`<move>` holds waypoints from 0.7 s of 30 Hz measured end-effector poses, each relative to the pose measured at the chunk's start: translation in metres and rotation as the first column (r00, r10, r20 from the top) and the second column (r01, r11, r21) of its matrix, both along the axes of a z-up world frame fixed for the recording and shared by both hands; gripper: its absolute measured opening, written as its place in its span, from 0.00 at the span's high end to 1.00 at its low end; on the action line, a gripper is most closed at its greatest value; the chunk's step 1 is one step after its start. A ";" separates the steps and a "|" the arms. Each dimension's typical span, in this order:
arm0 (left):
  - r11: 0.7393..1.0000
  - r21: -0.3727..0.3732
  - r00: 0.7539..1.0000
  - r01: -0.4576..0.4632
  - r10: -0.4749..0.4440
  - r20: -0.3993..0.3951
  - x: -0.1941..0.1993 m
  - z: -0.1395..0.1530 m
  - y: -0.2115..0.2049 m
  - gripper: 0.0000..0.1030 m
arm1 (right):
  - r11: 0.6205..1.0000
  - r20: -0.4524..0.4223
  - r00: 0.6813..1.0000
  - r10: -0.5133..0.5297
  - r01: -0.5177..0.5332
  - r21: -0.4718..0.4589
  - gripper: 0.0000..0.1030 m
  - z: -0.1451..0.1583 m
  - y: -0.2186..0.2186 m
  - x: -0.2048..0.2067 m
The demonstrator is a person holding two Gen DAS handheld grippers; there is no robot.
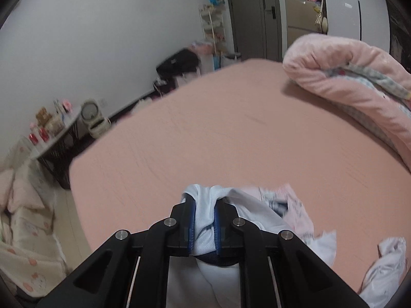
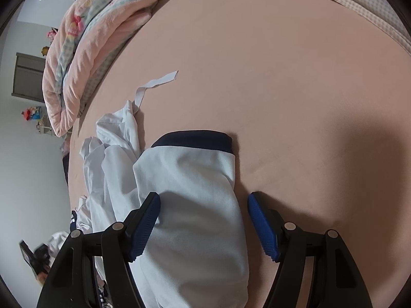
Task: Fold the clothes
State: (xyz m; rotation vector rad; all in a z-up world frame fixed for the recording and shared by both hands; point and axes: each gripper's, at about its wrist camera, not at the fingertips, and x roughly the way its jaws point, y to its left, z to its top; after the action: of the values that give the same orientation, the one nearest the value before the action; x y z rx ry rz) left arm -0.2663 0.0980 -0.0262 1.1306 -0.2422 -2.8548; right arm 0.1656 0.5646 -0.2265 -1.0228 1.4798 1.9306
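Left wrist view: my left gripper (image 1: 204, 214) pinches a bunched fold of the pale blue garment (image 1: 203, 220) between its blue pads, lifted above the pink bed sheet (image 1: 218, 138), a rolled pink quilt (image 1: 354, 82) beyond. In the right wrist view, my right gripper (image 2: 204, 227) stands spread, its fingers straddling the pale blue garment with the navy band (image 2: 195, 138) lying flat on the sheet, crumpled white clothes (image 2: 110, 159) just beside.
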 end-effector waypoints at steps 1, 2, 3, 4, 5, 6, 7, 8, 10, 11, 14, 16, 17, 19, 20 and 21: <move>1.000 -0.016 1.000 -0.004 0.004 -0.015 -0.004 0.006 0.002 0.91 | 1.000 0.002 1.000 0.000 0.000 0.001 0.32 0.000 0.000 0.000; 0.999 -0.031 0.999 -0.009 0.008 -0.031 -0.009 0.013 0.003 0.91 | 1.000 0.004 1.000 0.001 -0.001 0.004 0.32 0.000 -0.001 0.002; 0.999 -0.043 0.999 -0.016 0.015 -0.044 -0.013 0.017 0.004 0.91 | 1.000 0.006 1.000 0.002 -0.002 0.008 0.32 0.000 -0.002 0.003; 0.999 -0.044 0.999 -0.030 0.029 -0.041 -0.018 0.015 0.004 0.91 | 1.000 0.008 1.000 0.003 -0.003 0.013 0.32 0.001 -0.003 0.004; 0.998 -0.037 0.999 -0.045 0.044 -0.019 -0.023 0.011 0.002 0.91 | 1.000 0.010 1.000 0.004 -0.004 0.020 0.32 0.001 -0.004 0.004; 0.998 -0.030 0.998 -0.058 0.058 0.003 -0.027 0.005 0.000 0.91 | 1.000 0.013 1.000 0.005 -0.006 0.028 0.32 0.002 -0.005 0.005; 0.997 -0.026 0.997 -0.069 0.069 0.026 -0.030 -0.004 -0.002 0.91 | 0.999 0.015 1.000 0.007 -0.007 0.036 0.32 0.002 -0.006 0.006; 0.997 -0.028 0.996 -0.078 0.080 0.051 -0.032 -0.013 -0.004 0.91 | 0.999 0.019 1.000 0.009 -0.010 0.042 0.32 0.003 -0.007 0.006; 0.994 -0.053 0.989 -0.094 0.100 0.110 -0.036 -0.038 -0.007 0.90 | 0.999 0.024 1.000 0.017 -0.018 0.052 0.32 0.003 -0.009 0.006; 0.994 -0.044 0.985 -0.103 0.108 0.134 -0.037 -0.048 -0.011 0.90 | 0.998 0.025 1.000 0.019 -0.020 0.052 0.32 0.003 -0.009 0.006; 0.991 0.042 0.971 -0.129 0.118 0.208 -0.038 -0.065 -0.030 0.90 | 0.999 0.027 0.999 0.023 -0.025 0.047 0.32 0.003 -0.008 0.005; 0.985 0.103 0.958 -0.141 0.109 0.266 -0.041 -0.067 -0.042 0.83 | 0.999 0.025 0.999 0.026 -0.027 0.041 0.32 0.003 -0.007 0.009; 0.982 0.125 0.952 -0.144 0.102 0.289 -0.042 -0.066 -0.046 0.78 | 0.999 0.024 0.999 0.028 -0.029 0.038 0.32 0.003 -0.007 0.010; 0.970 0.192 0.952 -0.152 0.091 0.292 -0.039 -0.056 -0.058 0.25 | 0.999 0.020 0.999 0.027 -0.028 0.034 0.32 0.002 -0.006 0.009; 0.960 0.231 0.955 -0.156 0.087 0.283 -0.035 -0.049 -0.064 0.11 | 0.999 0.017 1.000 0.026 -0.026 0.033 0.32 0.001 -0.006 0.009; 0.950 0.270 0.958 -0.160 0.083 0.273 -0.032 -0.042 -0.070 0.01 | 0.999 0.015 1.000 0.024 -0.025 0.032 0.32 0.001 -0.006 0.008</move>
State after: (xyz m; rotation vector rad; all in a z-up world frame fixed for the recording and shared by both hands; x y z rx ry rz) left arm -0.2983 0.0279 -0.0683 1.5140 0.2389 -2.6878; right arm 0.1738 0.5585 -0.2254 -1.0436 1.4302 1.9528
